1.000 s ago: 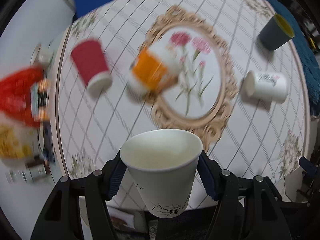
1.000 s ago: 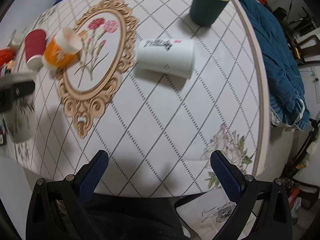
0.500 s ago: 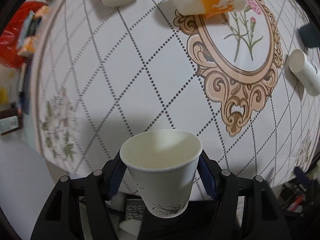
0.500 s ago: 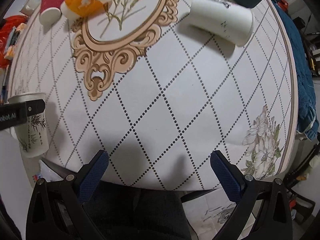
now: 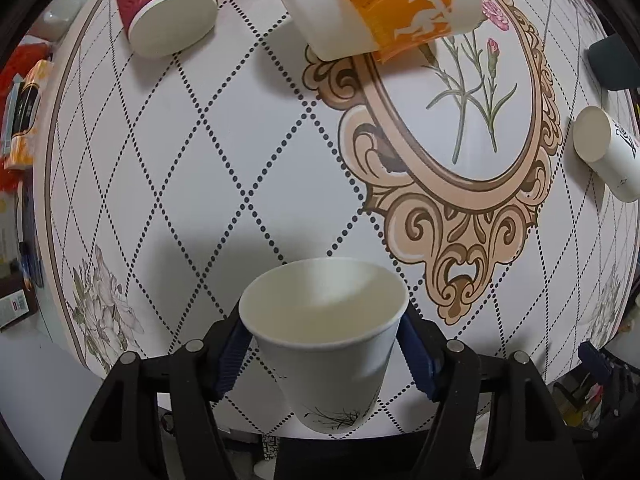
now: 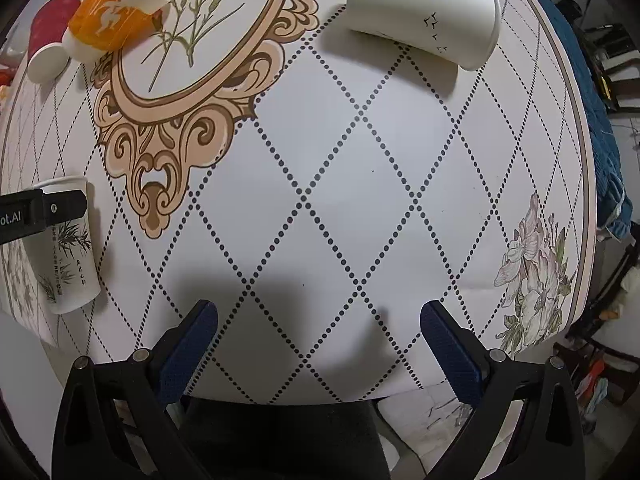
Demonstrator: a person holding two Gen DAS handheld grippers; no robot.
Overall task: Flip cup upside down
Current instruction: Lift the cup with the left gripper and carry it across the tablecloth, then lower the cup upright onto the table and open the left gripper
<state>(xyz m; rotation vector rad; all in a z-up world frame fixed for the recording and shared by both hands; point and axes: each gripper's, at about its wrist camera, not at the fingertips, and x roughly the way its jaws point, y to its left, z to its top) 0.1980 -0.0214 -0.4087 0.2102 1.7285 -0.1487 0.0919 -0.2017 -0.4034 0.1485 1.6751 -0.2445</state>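
Observation:
My left gripper (image 5: pixel 324 354) is shut on a white paper cup (image 5: pixel 326 344) with a dark plant print, gripped near its rim. The cup's open mouth faces forward along the fingers, toward the table. In the right wrist view the same cup (image 6: pixel 68 260) shows at the far left, rim upward in that view, just over the table's near edge, with the left gripper's finger (image 6: pixel 44 210) across it. My right gripper (image 6: pixel 318 344) is open and empty above the table's near edge.
The round table (image 6: pixel 360 200) has a diamond-dot cloth with an ornate flower frame. On their sides lie a red cup (image 5: pixel 166 4), an orange-and-white cup (image 5: pixel 384 4) and a white cup (image 6: pixel 424 12). A dark teal cup (image 5: pixel 612 64) stands at the far right. Clutter lies left of the table.
My left gripper has tipped forward and come closer to the table with the cup still held. My right gripper has also moved in and lower over the table, still open.

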